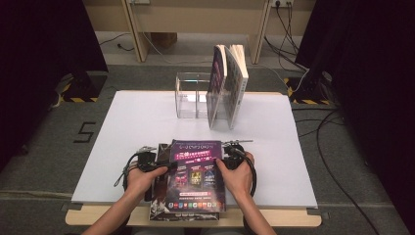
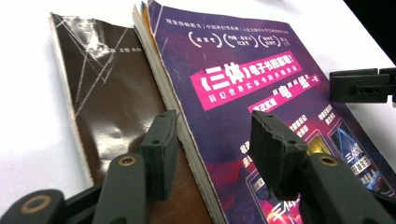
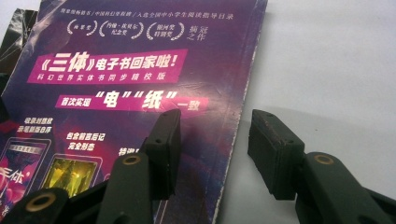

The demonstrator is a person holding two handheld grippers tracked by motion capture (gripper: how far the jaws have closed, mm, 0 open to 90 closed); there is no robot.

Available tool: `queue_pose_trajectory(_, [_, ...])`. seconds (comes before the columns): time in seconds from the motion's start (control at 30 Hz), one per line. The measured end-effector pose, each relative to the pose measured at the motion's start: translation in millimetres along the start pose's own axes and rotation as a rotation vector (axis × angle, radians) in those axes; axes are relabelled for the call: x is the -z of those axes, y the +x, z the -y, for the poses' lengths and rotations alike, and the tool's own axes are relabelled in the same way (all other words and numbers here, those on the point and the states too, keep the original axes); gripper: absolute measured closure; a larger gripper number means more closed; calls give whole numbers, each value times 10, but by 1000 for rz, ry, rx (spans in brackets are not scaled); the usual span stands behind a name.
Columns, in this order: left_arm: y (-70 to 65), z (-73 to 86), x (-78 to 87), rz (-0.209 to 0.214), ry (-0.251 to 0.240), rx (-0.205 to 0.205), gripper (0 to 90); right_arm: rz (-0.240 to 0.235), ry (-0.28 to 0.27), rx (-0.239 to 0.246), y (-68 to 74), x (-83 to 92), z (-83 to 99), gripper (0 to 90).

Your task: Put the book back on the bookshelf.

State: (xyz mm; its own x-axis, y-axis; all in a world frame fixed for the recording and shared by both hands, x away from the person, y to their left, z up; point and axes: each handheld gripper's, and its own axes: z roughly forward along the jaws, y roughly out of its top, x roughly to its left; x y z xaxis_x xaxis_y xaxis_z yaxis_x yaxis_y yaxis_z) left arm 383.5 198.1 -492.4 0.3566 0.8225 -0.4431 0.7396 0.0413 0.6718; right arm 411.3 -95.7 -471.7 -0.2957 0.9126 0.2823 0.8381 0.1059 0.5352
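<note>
The purple book [image 1: 195,176] lies flat at the near edge of the tabletop [image 1: 122,127], on top of a darker book [image 2: 112,93] whose brown cover sticks out on its left side. The left hand-held gripper [image 2: 212,144] sits over the purple book's left edge, jaws wide apart, one pad over the dark cover and the other over the purple cover, with the page edge between them; nothing is clamped. The right hand-held gripper [image 3: 212,144] straddles the right edge the same way, one pad above the cover, the other above the bare tabletop, also wide open and holding nothing.

The step looks like taking the top book by both side edges to lift it, probably toward the clear holder [image 1: 191,95] at the far side, where two other books [image 1: 227,85] stand upright and lean to the right.

To do it well, each lower jaw should slide under the purple cover alone, not catching the dark book beneath. Both sides should close together at matching points along the edges, so the book rises level and its pages do not fan or sag.
</note>
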Motion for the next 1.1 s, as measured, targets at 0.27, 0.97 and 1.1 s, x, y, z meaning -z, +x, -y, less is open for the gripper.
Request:
queue_pose_trajectory(0.27, [-18, -24, -9, -6, 9, 36, 519, -14, -17, -4, 28, -29, 19, 532])
queue_pose_trajectory(0.97, [-104, 11, -52, 79, 5, 64, 740, 7, -41, -8, 59, -37, 47, 517])
queue_pose_trajectory(1.1, [-88, -17, -22, 103, 17, 41, 820, -14, 0, -2, 28, -37, -21, 520])
